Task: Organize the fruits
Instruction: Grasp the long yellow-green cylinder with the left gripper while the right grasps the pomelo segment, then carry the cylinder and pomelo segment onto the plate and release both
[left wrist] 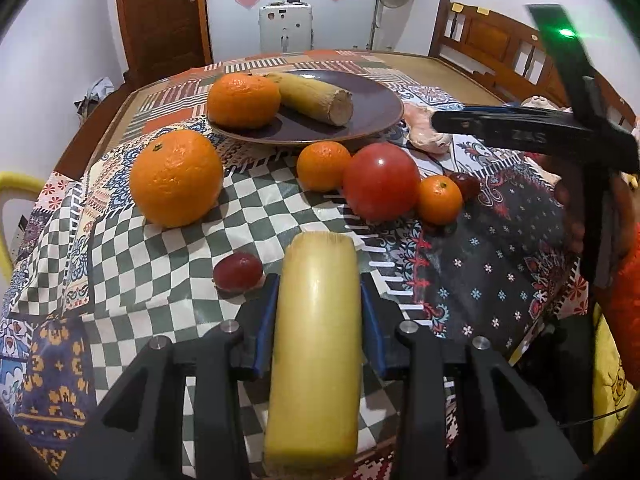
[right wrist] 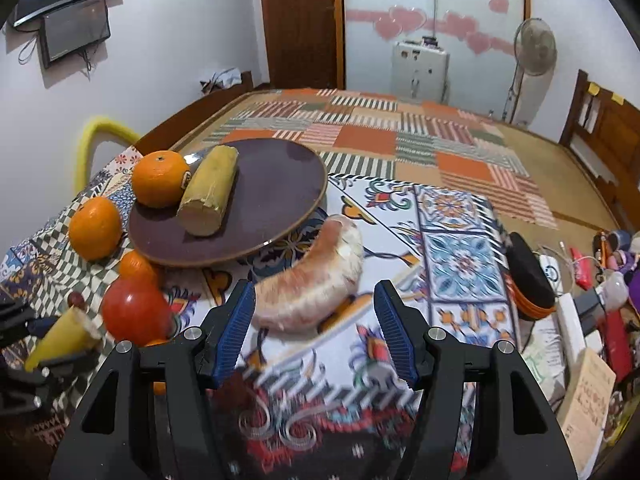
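My left gripper is shut on a yellow cane piece, held above the cloth; it also shows in the right wrist view. A brown plate holds an orange and another cane piece. A big orange, a small orange, a red tomato, a tiny orange and a red date lie on the cloth. My right gripper is open, just before a peeled pomelo segment.
The table has patchwork cloths. Clutter of boxes and small items lies at the right edge. A yellow chair stands at the left. A wooden chair is behind the table.
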A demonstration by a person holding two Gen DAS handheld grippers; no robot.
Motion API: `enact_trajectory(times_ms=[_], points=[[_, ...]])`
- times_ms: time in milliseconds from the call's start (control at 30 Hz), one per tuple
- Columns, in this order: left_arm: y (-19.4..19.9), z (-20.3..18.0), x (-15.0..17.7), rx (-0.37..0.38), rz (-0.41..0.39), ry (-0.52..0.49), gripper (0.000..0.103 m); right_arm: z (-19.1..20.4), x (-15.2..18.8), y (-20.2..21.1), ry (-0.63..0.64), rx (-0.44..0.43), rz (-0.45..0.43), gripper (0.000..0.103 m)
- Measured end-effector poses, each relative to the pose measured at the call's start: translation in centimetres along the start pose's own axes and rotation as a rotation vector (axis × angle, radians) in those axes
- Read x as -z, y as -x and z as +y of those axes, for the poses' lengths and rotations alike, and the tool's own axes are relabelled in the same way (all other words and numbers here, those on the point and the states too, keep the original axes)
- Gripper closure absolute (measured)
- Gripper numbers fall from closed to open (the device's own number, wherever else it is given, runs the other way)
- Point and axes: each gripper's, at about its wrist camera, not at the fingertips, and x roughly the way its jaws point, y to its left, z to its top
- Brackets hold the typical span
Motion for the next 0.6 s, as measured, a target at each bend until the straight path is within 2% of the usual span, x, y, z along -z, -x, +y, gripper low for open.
enact_trajectory(times_ms=[167,400,600], points=[[0.7,0.3,0.0,-0.001,-0.037,0.002,0.065,0.7,-0.7,-1.7,0.028,0.013,0.034,0.045],[2.8,0.2,-0.5,-0.013,-0.111,-0.009,0.065,1.2,-0.6,-2.2,0.073,0.076,0.058,0.042],[4.5,-0.1,-0.9,-0.029,-0.162,-0.012,0.066,0.1,-0.1,-2.2,0.027,0.017,0.103,0.049]])
